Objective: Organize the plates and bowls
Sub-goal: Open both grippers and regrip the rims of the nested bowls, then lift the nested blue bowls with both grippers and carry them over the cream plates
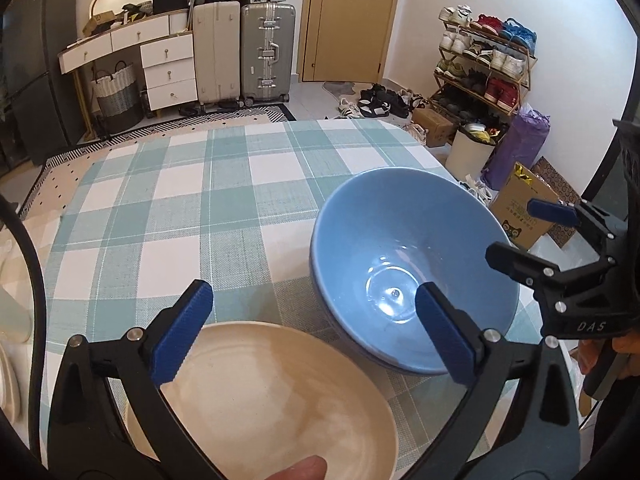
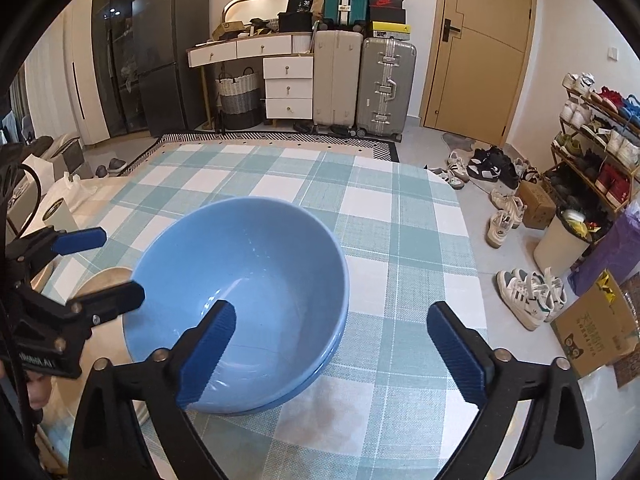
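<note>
Left claw [image 1: 316,336] wide open over cream bowl [image 1: 272,392], right claw [image 2: 340,352] wide, empty.

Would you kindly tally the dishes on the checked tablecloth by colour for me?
Blue: 2, a bowl nested in a second blue bowl, of which only the rim shows.
Cream: 1, a plate.
Total: 3 dishes in clear view; pale edges at the left border of the left wrist view are too cut off to count.

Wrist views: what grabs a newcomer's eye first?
The big blue bowl on the checked tablecloth, nested on another blue one beneath. Beside it sits a cream plate, under the wide-open left claw. The right claw is open too, straddling the bowl's near rim.
</note>
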Demonstrator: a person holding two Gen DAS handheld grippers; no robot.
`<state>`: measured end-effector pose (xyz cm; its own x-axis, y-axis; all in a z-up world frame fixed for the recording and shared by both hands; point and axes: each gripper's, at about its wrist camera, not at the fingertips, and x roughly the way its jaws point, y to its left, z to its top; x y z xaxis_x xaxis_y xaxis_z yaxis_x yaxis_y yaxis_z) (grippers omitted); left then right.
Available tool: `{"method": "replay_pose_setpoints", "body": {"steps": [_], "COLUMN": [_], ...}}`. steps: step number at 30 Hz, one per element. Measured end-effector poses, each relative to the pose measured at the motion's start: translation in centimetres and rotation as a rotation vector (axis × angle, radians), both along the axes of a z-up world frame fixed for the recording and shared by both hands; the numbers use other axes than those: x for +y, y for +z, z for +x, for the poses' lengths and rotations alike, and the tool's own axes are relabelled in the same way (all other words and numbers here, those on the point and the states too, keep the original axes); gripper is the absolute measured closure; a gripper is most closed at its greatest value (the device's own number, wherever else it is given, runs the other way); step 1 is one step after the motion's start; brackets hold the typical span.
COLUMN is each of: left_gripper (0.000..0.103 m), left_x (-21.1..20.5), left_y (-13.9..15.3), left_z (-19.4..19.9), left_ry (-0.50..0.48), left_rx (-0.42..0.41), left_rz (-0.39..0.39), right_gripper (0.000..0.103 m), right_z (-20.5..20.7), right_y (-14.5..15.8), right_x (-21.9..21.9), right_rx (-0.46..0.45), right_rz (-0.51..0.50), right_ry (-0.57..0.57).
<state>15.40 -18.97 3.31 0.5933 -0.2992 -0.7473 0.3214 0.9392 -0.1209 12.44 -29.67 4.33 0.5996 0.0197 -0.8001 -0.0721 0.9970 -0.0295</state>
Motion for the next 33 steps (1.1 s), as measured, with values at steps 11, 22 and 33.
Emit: {"method": "replay_pose_setpoints", "body": {"steps": [11, 22, 33], "left_gripper": [0.002, 0.007, 0.051], "left_x": [0.5, -0.7, -2.2], "left_y": [-1.9, -3.4, -4.8], "left_z": [2.1, 3.3, 3.9], "left_ry": [0.016, 0.004, -0.042], "left_rx": [0.089, 0.132, 0.208], "left_rz": [-0.042, -0.04, -0.076], "right_gripper": [0.004, 0.027, 0.057], "right_z": [0.4, 1.3, 1.4], "right_y": [-2.5, -4.1, -5.0], "right_x": [-2.2, -2.9, -2.2], "right_rx": [0.043, 0.093, 0.112], "right_rz": [0.147, 0.21, 0.261], "right_ry": [-0.067, -0.085, -0.054]}}
